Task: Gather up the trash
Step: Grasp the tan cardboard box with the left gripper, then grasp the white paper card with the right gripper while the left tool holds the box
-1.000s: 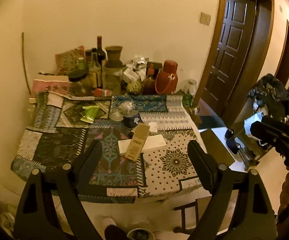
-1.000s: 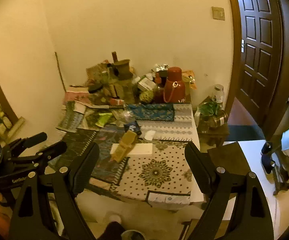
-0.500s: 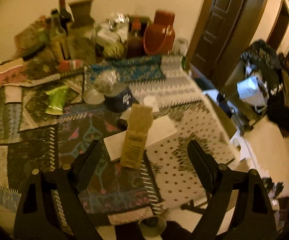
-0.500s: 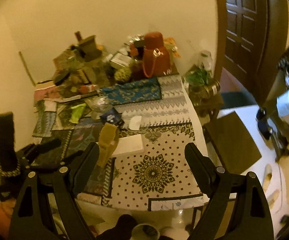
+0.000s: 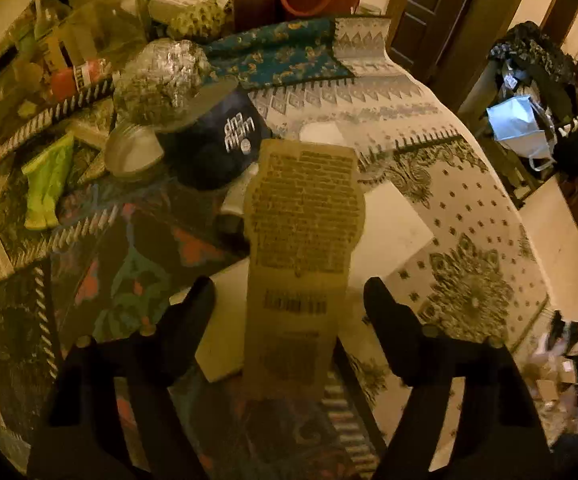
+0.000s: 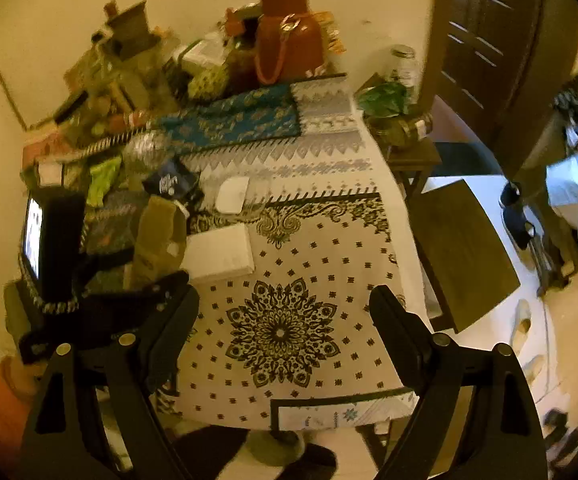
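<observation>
Left wrist view has the left gripper (image 5: 289, 300) straddling a tall tan paper pouch (image 5: 305, 236) that stands on the table (image 5: 469, 184), leaning against a white box (image 5: 393, 224) — jaws closing, pouch between them, but the pads aren't on it yet. The right gripper (image 6: 285, 308) hangs spread over bare patterned cloth with nothing in it. My worry: that pouch looks light and top-heavy, so one finger landing first could tip it into the dark cup (image 5: 213, 148) and foil ball (image 5: 165, 76) behind it. A lime-green wrapper (image 5: 45, 180) lies further left, probably trash too. The surface is patchwork cloths, cluttered at the back with bottles and a red thermos (image 6: 289, 32); dim yellow room, dark wooden door (image 6: 485, 40) on the right.
</observation>
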A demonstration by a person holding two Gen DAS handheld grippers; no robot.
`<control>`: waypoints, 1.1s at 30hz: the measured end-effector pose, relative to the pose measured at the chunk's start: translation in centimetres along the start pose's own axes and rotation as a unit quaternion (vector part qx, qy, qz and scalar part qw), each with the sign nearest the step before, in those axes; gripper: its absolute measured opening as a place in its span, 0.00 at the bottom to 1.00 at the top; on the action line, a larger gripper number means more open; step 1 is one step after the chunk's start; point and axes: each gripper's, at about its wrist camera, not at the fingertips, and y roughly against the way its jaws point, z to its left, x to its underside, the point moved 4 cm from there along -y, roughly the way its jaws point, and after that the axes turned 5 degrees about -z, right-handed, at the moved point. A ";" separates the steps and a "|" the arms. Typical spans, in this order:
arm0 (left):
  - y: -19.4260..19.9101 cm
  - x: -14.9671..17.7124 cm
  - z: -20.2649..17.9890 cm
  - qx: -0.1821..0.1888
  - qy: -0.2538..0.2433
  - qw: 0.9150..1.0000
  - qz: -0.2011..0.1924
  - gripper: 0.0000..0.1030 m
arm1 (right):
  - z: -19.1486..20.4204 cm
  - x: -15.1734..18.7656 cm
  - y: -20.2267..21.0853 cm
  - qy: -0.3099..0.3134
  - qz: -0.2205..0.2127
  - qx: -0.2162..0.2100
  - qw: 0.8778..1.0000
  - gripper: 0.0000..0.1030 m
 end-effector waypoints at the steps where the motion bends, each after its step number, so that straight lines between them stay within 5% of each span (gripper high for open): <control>1: -0.1 -0.1 -0.1 -0.003 -0.005 1.000 -0.001 0.67 | 0.2 0.0 -0.3 0.008 0.004 -0.005 1.000 0.83; 2: -0.2 -0.2 -0.1 -0.006 -0.009 1.000 -0.005 0.63 | 0.4 0.0 -0.6 0.015 0.007 -0.011 1.000 0.83; 4: 0.0 -0.3 -0.1 -0.005 -0.016 1.000 -0.010 0.38 | 0.9 -0.2 -1.3 0.030 0.015 -0.030 0.999 0.83; 9: 2.1 -0.2 1.6 -0.002 0.002 1.000 -0.031 0.38 | 3.2 -0.9 -3.8 0.093 0.044 -0.076 0.992 0.83; 18: 8.8 2.7 9.4 -0.036 0.099 0.993 -0.061 0.38 | 9.8 -1.9 -10.7 0.246 0.103 -0.118 0.956 0.83; 22: 10.5 4.1 11.5 -0.058 0.129 0.988 -0.065 0.38 | 11.3 -2.0 -12.8 0.260 0.134 -0.135 0.947 0.83; 33: 11.7 4.9 12.5 -0.066 0.141 0.985 -0.071 0.38 | 13.8 1.1 -12.2 0.332 0.138 -0.135 0.923 0.84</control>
